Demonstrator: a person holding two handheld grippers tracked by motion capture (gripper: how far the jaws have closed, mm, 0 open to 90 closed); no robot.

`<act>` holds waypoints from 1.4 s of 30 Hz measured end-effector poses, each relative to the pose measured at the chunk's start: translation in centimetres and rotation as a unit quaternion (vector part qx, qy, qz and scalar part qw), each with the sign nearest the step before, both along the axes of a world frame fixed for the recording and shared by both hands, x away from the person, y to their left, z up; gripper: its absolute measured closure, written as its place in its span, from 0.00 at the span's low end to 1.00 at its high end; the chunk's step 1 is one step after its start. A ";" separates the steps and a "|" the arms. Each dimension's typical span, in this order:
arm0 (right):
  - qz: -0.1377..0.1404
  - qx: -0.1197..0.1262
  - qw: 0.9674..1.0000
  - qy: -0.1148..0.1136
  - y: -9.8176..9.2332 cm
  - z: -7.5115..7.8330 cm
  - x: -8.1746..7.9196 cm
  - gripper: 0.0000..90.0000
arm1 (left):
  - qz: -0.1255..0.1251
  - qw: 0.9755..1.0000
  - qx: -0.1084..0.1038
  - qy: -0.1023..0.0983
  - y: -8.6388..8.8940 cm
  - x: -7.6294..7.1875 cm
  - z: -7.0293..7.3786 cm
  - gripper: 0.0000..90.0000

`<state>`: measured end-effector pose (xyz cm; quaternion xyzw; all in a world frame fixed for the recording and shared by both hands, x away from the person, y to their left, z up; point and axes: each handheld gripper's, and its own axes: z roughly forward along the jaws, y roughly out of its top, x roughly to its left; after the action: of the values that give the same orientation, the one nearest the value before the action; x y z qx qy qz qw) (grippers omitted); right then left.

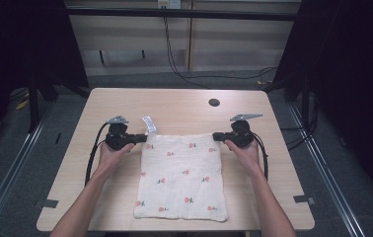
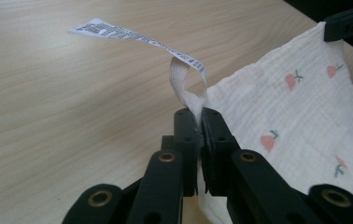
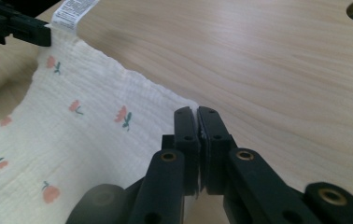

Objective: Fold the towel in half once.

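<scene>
A person's two forearms come in from the near edge of a pale wooden counter (image 1: 184, 101). Between them lies a cream cloth (image 1: 182, 177) printed with small pink flowers, roughly square. Its near edge rests flat on the counter close to the near rim; its far edge runs across the middle of the counter.

The left hand (image 1: 106, 155) holds the left tool (image 1: 142, 138) at the cloth's far left corner. In the left gripper view its black jaws are pressed together, pinching that corner where a white fabric loop comes out. A white printed label (image 2: 132, 39) curls up from the loop and leans away over the bare wood beyond it.

The right hand (image 1: 246, 153) holds the right tool (image 1: 216, 136) at the cloth's far right corner. In the right gripper view its jaws are pressed together, pinching the cloth's edge, with the flowered fabric spreading off to one side and bare wood on the other. The far edge of the cloth stretches between the two tools.

A black cable (image 1: 92, 158) trails from the left tool back along the forearm.

Farther off, near the far right of the counter, is a small round dark hole (image 1: 214, 102). Beyond the counter are a grey floor and loose black wires (image 1: 174, 64).
</scene>
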<state>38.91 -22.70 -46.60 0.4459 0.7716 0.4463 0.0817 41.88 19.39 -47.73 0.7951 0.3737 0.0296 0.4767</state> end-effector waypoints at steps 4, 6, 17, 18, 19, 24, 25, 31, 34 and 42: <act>0.004 0.008 1.000 -0.012 -0.4 0.8 -0.3 0.97 | -0.003 1.000 -0.004 -0.016 0.0 -0.4 0.8 0.96; 0.001 0.019 1.000 -0.018 -0.8 1.3 -0.5 0.98 | -0.005 1.000 -0.004 -0.023 0.2 -0.7 1.4 0.96; 0.037 0.009 0.998 -0.042 -0.5 3.1 -3.5 0.98 | -0.021 0.998 -0.026 -0.055 1.2 -3.5 3.3 0.96; 0.041 0.009 0.998 -0.042 -0.6 3.2 -4.0 0.98 | -0.027 0.997 -0.029 -0.060 1.4 -4.0 3.5 0.96; 0.042 0.013 0.998 -0.043 -0.6 3.2 -4.3 0.98 | -0.032 0.997 -0.032 -0.061 1.7 -4.5 3.6 0.96; 0.057 0.018 0.997 -0.049 -0.8 3.6 -6.3 0.98 | -0.045 0.997 -0.024 -0.062 1.9 -5.8 3.8 0.96; 0.062 0.017 0.997 -0.051 -0.8 3.7 -6.7 0.98 | -0.047 0.997 -0.023 -0.064 1.9 -6.3 3.8 0.96; 0.069 0.007 0.996 -0.049 -1.2 3.8 -8.7 0.98 | -0.067 0.995 -0.003 -0.079 2.0 -8.8 4.1 0.96; 0.083 0.001 0.995 -0.046 -0.9 3.7 -10.0 0.98 | -0.076 0.994 0.005 -0.077 2.3 -10.1 3.8 0.96; 0.099 -0.001 0.994 -0.040 -0.4 3.6 -12.0 0.98 | -0.089 0.994 0.001 -0.056 2.6 -11.6 3.2 0.96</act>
<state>26.92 -23.12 -43.03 0.3488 0.8086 0.4687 0.0688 30.26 21.97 -44.54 0.8226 0.2738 0.0320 0.4973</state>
